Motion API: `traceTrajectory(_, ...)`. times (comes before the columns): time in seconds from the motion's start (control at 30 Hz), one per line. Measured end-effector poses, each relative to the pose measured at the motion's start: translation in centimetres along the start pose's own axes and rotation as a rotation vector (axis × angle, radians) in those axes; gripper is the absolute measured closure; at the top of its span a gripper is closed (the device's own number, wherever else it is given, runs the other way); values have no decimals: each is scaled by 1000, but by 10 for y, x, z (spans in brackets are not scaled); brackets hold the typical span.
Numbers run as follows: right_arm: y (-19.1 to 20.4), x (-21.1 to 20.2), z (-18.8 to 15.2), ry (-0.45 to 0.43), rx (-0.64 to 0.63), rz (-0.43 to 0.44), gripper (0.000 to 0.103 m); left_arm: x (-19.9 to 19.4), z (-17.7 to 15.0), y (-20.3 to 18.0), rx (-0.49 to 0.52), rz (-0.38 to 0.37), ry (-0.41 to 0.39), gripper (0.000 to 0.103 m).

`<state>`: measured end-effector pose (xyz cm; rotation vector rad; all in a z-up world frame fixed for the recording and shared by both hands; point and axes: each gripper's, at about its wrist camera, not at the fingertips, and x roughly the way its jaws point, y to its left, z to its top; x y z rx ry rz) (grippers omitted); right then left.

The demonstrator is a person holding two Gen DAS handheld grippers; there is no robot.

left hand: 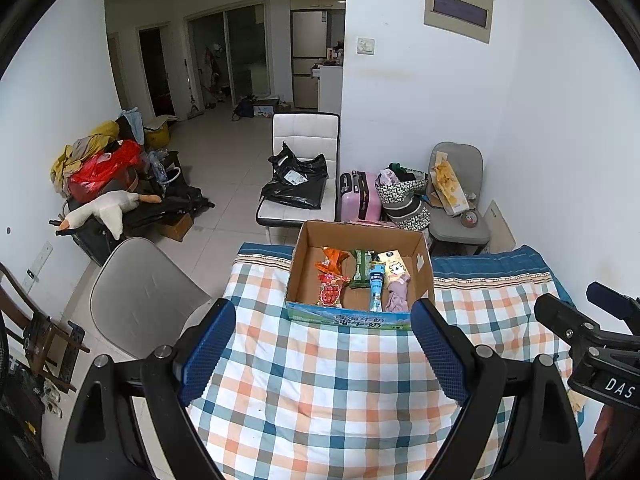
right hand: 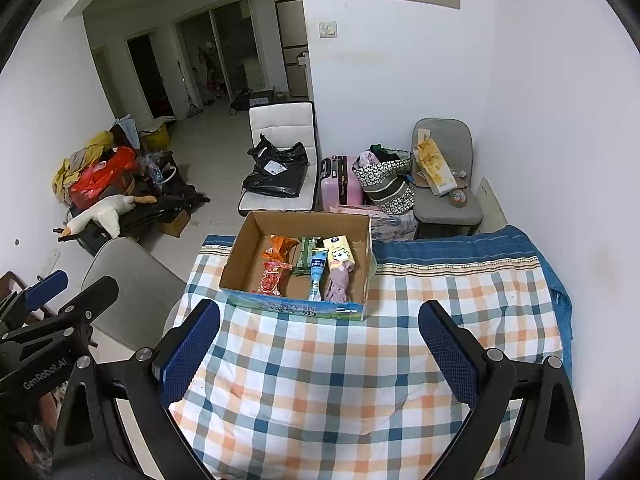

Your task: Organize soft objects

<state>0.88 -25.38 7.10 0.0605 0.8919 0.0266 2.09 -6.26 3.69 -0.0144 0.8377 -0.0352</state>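
An open cardboard box on the checked surface held snack packets, a blue tube and a mauve cloth.

- The desk is draped in a checked cloth of blue, orange and white.
- An open cardboard box sits directly on the cloth, toward the far edge.

Print on box front too small to read, packet labels illegible, chair partly behind left gripper finger, doorways dark.
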Motion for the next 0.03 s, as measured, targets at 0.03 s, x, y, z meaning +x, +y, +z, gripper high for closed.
traceTrajectory(0.03, -1, -1, 1, 0, -1, 0, 2, 0, -1, 0, -1, -1, 1, 13)
